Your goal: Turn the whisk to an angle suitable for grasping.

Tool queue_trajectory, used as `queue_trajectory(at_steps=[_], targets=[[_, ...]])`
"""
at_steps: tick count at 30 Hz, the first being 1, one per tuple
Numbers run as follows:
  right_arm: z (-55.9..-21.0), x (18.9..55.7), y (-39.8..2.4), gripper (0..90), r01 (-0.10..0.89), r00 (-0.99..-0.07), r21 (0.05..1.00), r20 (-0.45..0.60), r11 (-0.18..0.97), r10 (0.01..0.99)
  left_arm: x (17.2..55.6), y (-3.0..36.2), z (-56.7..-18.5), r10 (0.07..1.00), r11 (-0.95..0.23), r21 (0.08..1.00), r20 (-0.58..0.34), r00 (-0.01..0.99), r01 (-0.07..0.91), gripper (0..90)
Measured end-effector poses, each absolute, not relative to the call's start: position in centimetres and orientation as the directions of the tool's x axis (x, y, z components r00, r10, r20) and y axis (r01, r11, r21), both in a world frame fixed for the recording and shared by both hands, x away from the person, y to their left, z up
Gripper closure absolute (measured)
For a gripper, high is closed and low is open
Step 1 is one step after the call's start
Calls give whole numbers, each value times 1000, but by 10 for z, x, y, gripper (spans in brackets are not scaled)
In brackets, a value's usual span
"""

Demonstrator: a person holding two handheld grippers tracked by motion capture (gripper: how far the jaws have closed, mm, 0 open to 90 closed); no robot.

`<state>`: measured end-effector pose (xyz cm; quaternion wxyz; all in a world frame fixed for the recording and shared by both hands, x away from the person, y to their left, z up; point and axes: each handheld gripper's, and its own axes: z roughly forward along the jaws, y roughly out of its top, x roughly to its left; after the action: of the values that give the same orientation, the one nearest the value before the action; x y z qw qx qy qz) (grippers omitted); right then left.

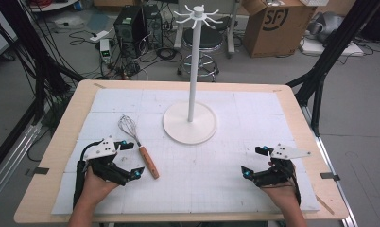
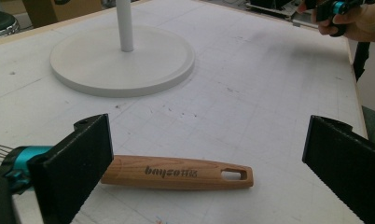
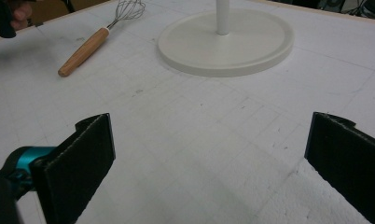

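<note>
White gridded sheeting covered the table [image 1: 56, 156], leaving a plain ground for the work. On it lay the whisk [image 1: 140, 152], flat, wire head toward 11 o'clock and wooden handle [image 2: 176, 172] toward 5 o'clock, so the handle faced the near side. The left gripper [image 1: 126, 160] stood just beside that handle at 9 o'clock, jaws spread wide with nothing between them, apparently lined up for a grasp. At 1 o'clock from the whisk stood the hook stand [image 1: 190, 122], probably the hanging place. The right gripper [image 1: 255, 162] waited well apart at 3 o'clock, likewise wide open and empty.
</note>
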<state>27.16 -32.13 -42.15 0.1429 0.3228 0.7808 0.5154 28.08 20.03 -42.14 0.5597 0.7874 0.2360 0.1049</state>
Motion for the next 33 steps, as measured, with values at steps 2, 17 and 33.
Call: queue_trajectory(at_steps=[2,17,33], targets=[[-423,272,-321,4,369,-750,891,118,263,651,281,200,-422,492,-260,930,-105,864,261,22],[-425,267,-320,4,369,-746,886,103,280,658,284,195,-427,491,-306,912,-95,866,274,22],[-427,269,-317,4,377,-748,878,101,294,656,283,193,-430,491,-364,890,-67,869,274,334]])
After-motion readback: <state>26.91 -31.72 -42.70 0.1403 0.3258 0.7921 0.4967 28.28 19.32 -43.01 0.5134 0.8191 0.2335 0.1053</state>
